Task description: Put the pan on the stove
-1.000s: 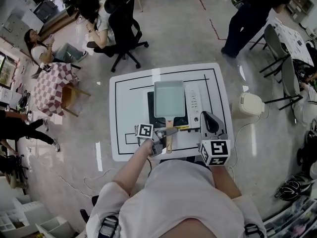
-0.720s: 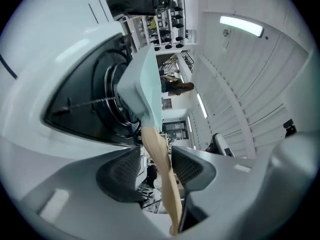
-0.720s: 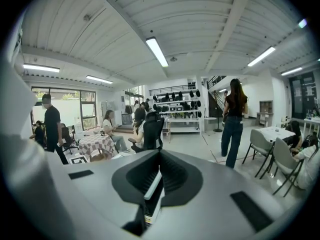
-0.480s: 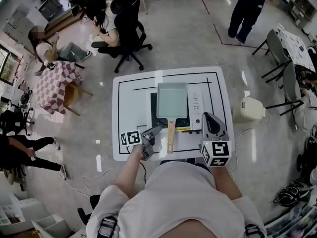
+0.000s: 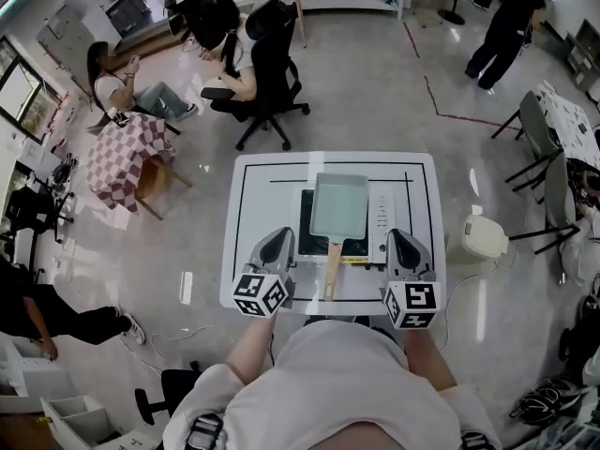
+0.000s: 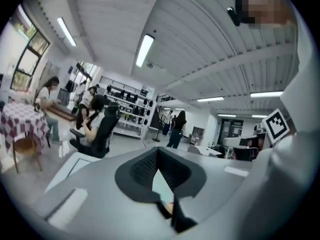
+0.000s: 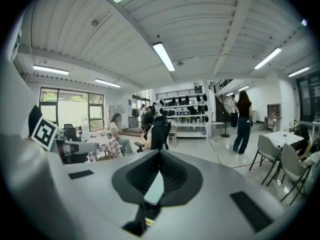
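Left gripper [image 5: 279, 239] backed off the handle to 7 o'clock, jaws shut and empty; right gripper [image 5: 399, 237] at 5, closed too. Pan [image 5: 339, 203] sits on the stove [image 5: 380, 221], handle [image 5: 332, 268] between them, office chair [image 5: 272, 68] at 11

1. The pale mint-green rectangular metal pan [image 5: 337, 204] is showing a light-brown wooden handle [image 5: 332, 268].
2. The black flat stove [image 5: 306, 219] is carrying a white strip [image 5: 380, 218].
3. The white square table [image 5: 253, 209] is bearing thin black lines.
4. The grey left gripper [image 5: 281, 234] and right gripper [image 5: 401, 236] are displaying black-and-white markers.
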